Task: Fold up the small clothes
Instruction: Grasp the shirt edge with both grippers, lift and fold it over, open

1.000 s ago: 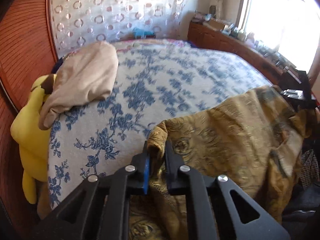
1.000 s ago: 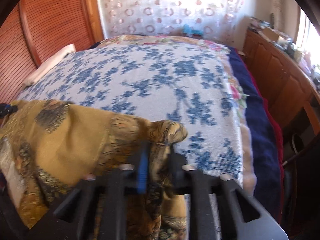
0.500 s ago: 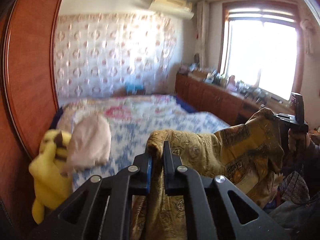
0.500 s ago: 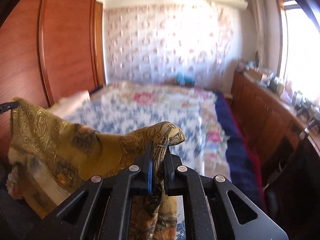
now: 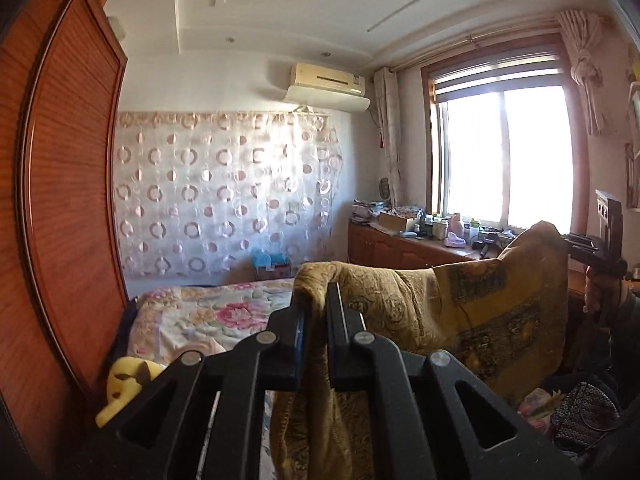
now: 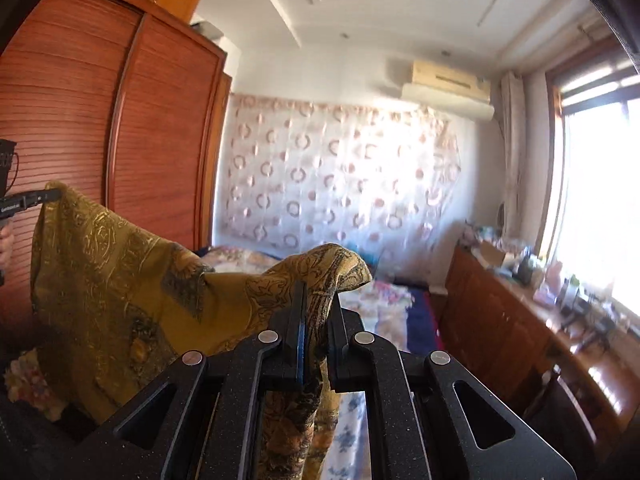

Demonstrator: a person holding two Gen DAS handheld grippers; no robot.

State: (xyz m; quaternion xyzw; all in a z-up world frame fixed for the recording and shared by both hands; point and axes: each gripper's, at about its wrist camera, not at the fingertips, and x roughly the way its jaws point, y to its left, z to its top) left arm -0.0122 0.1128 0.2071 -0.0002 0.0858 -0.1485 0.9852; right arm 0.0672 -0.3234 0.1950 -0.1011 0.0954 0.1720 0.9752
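A mustard-gold patterned garment [image 5: 472, 308] hangs stretched between both grippers, lifted above the bed. My left gripper [image 5: 316, 300] is shut on one top corner of it. My right gripper [image 6: 316, 296] is shut on the other top corner; the cloth [image 6: 112, 280] spreads to the left in the right wrist view. The right gripper also shows at the far right of the left wrist view [image 5: 592, 252], and the left gripper at the far left of the right wrist view [image 6: 24, 200]. The garment's lower part hangs out of sight below the fingers.
The bed [image 5: 208, 312] with a floral cover lies ahead and below. A yellow plush toy [image 5: 124, 380] and a beige garment [image 5: 200, 346] lie at its left. A wooden wardrobe [image 5: 60, 208] stands left, a cluttered cabinet [image 6: 520, 320] under the window right.
Both grippers have risen and tilted upward with the garment. The cloth has come off the bed and now hangs in the air between them; the view now shows wall and ceiling.
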